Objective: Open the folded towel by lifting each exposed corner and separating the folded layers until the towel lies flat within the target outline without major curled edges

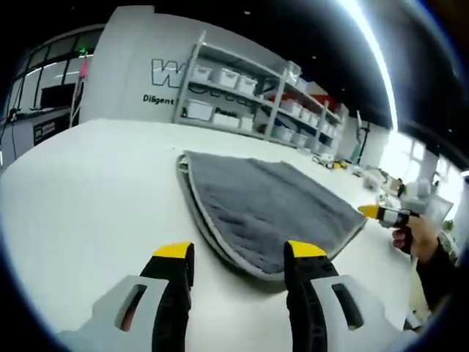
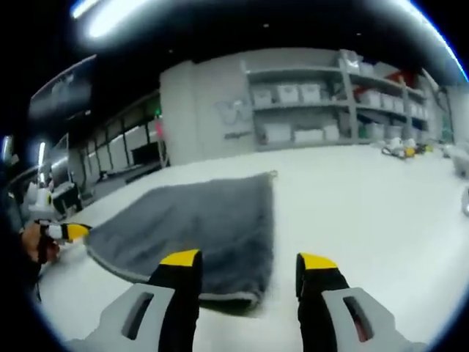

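Across the middle of both views we see the grey towel lying folded on the white surface, layers not yet separated; we judge the unfolding barely begun. Our left tool hangs open over the towel's near hem, holding nothing. Our right tool is likewise open above a near corner. Storage shelves with bins stand at upper centre, well apart; nothing blocks our reach.
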The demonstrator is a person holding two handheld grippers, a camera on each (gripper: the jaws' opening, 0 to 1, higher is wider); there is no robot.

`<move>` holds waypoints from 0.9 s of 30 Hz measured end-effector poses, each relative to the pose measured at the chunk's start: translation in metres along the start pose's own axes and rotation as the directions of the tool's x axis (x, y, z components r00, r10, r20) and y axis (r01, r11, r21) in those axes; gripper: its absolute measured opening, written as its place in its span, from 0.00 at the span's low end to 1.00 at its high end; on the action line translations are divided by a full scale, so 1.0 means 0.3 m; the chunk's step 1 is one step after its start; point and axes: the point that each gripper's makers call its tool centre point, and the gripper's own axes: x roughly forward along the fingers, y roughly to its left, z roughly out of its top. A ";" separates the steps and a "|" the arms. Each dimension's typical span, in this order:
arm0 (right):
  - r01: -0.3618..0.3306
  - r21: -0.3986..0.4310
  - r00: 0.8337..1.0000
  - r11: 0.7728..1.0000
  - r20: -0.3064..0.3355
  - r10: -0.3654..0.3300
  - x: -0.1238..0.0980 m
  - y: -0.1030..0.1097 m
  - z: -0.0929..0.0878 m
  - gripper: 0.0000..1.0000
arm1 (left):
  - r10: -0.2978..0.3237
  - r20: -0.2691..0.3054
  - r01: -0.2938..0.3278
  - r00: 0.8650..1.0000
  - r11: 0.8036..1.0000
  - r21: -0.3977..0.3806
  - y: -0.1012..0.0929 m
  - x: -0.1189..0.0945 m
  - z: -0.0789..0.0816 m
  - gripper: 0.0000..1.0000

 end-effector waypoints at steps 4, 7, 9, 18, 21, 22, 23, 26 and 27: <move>0.017 0.038 0.999 0.999 0.039 -0.018 -0.015 -0.034 0.029 0.41 | -0.008 -0.002 0.008 1.000 1.000 -0.013 0.002 -0.001 -0.008 0.48; 0.011 0.042 1.000 0.999 0.019 -0.011 -0.008 -0.026 0.009 0.44 | -0.010 -0.007 0.010 1.000 1.000 -0.024 0.001 -0.002 -0.015 0.47; 0.008 0.035 1.000 0.999 0.010 -0.009 -0.007 -0.017 -0.001 0.45 | -0.009 -0.008 0.009 1.000 1.000 -0.021 0.003 -0.002 -0.016 0.46; 0.029 -0.057 1.000 0.998 0.010 -0.029 0.002 -0.017 -0.024 0.41 | -0.009 -0.030 0.010 1.000 1.000 0.024 0.008 0.008 -0.027 0.43; 0.042 -0.093 0.999 0.995 0.001 -0.042 0.003 -0.015 -0.024 0.39 | -0.005 -0.031 0.006 0.999 1.000 0.024 0.012 0.008 -0.027 0.43; 0.042 -0.098 0.999 0.994 -0.010 -0.043 0.002 -0.014 -0.028 0.39 | -0.005 -0.034 0.006 0.999 1.000 0.024 0.011 0.007 -0.027 0.43; 0.041 -0.126 0.998 0.991 -0.040 -0.047 -0.002 -0.012 -0.038 0.40 | -0.002 -0.037 0.003 0.999 1.000 0.028 0.012 0.004 -0.024 0.43; 0.063 -0.202 0.993 0.977 -0.085 -0.082 -0.020 -0.015 -0.039 0.38 | 0.009 -0.045 -0.007 0.999 0.999 0.038 0.019 0.000 -0.016 0.41; 0.059 -0.182 0.993 0.982 -0.088 -0.076 -0.023 -0.010 -0.028 0.37 | 0.007 -0.063 -0.004 0.998 0.999 0.034 0.021 0.005 -0.023 0.39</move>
